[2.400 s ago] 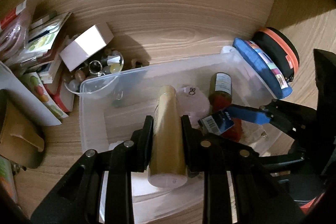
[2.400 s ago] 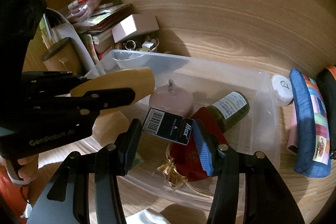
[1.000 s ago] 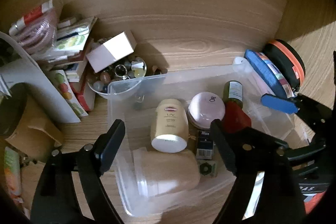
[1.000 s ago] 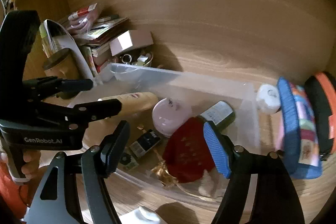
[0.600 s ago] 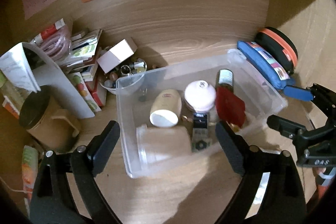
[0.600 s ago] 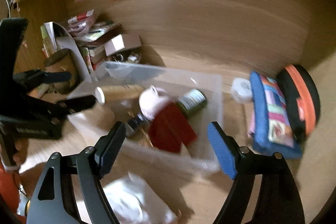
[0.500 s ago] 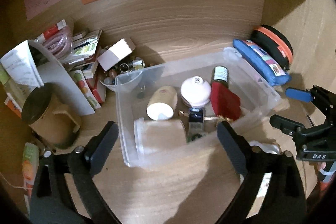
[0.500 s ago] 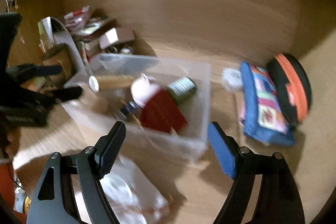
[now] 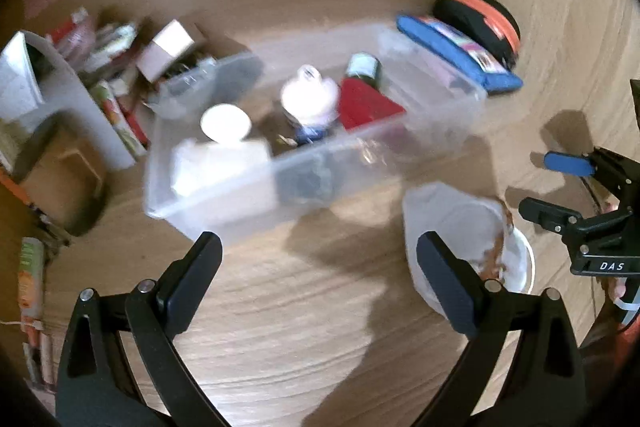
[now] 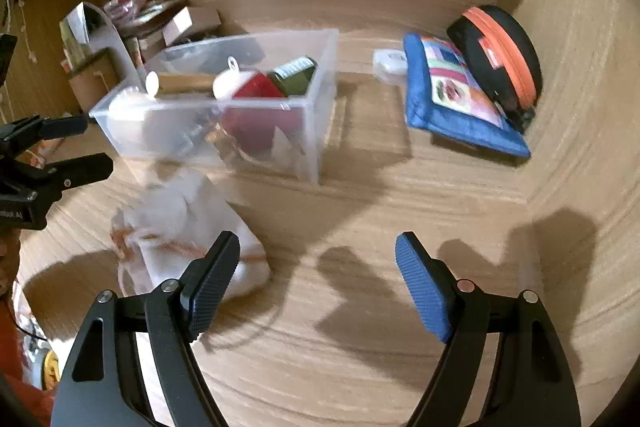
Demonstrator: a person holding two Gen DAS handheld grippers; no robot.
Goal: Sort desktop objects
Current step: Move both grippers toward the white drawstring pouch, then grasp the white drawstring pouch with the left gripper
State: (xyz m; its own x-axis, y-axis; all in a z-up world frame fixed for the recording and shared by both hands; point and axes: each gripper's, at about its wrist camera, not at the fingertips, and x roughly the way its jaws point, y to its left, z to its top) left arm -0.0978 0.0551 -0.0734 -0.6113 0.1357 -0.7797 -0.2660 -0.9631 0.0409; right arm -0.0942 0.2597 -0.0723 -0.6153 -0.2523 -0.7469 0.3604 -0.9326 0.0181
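Clutter fills the far left corner of the wooden desk [image 10: 360,307]: a brown cardboard holder [image 9: 60,183], a leaning white stand [image 9: 80,107] with booklets behind it, and a small white box [image 9: 166,49] on top of the pile. Just right of that sits the clear plastic bin [image 9: 360,155], and inside it lie a cream bottle [image 9: 225,123], a round pink-white jar [image 9: 308,99], a red pouch [image 9: 366,105] and a dark green bottle [image 9: 362,67]; the frames are blurred, so the smaller bits at the bottom cannot be made out. In front of the bin's near right corner, on bare desk, rests a white plastic bag [image 10: 180,227] with a brownish cord, close to the left finger of the right gripper [image 10: 316,287]. That gripper has its blue pads spread wide with nothing between them. The left gripper [image 9: 318,283] stands wider still, also empty, over bare wood in front of the bin. Farther right, against the side wall, a blue patchwork pencil case [image 10: 460,99] leans on a black round case with an orange zip [image 10: 500,55], and a small white round thing [image 10: 390,61] lies just beside the blue case.
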